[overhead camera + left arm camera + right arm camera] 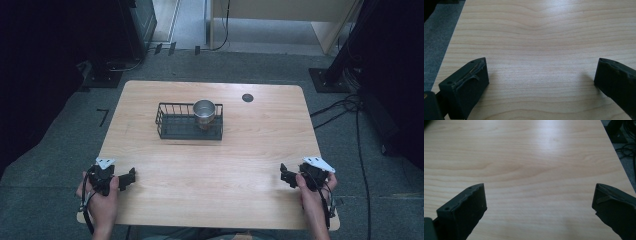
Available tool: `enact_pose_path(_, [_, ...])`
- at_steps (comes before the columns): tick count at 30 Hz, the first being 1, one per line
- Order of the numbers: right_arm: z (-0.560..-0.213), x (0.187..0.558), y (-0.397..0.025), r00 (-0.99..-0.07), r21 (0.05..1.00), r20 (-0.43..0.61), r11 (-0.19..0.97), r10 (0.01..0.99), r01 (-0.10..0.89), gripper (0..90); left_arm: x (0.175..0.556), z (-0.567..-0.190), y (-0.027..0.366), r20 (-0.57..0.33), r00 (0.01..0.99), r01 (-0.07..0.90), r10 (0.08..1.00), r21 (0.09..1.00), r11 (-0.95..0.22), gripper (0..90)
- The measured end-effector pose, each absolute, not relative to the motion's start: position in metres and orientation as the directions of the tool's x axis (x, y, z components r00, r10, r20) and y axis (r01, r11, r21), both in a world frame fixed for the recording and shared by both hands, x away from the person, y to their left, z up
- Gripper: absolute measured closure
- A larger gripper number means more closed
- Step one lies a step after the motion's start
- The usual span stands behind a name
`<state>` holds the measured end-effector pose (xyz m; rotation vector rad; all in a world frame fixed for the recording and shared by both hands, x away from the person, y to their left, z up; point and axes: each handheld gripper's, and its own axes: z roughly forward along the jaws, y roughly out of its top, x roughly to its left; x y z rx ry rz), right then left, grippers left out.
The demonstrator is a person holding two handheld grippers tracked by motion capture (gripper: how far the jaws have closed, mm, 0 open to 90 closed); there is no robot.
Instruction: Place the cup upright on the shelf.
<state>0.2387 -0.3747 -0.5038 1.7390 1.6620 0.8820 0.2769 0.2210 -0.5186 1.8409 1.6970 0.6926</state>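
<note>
High view: metal cup point(204, 111) stands inside wire basket point(166, 128).

Place: a lab or test room set up for recording.
Floor: grey carpet point(60, 150) with black cables point(350, 107) trailing across it.
Furniture: one plain wooden desk point(260, 165) with a cable port point(247, 97).
Surroundings: dark stand bases point(327, 80) and black equipment point(137, 20) around it.

Cup point(204, 111) base hidden behind basket point(167, 131) wire — contents unclear
</note>
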Motion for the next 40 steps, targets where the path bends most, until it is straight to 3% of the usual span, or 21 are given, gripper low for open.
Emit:
enact_pose_path(18, [-0.528,0.205,-0.411,0.077,0.737,0.028,-0.073,0.997,0.672,0.0,0.277,-0.519,0.221,0.013,0.076,0.721,0.997,0.690,-0.064,0.0])
enact_pose_path(40, [-0.529,0.206,-0.411,0.028,0.713,0.030,-0.041,0.999,0.700,0.0,0.277,-0.519,0.221,0.013,0.077,0.721,0.997,0.690,-0.064,0.0])
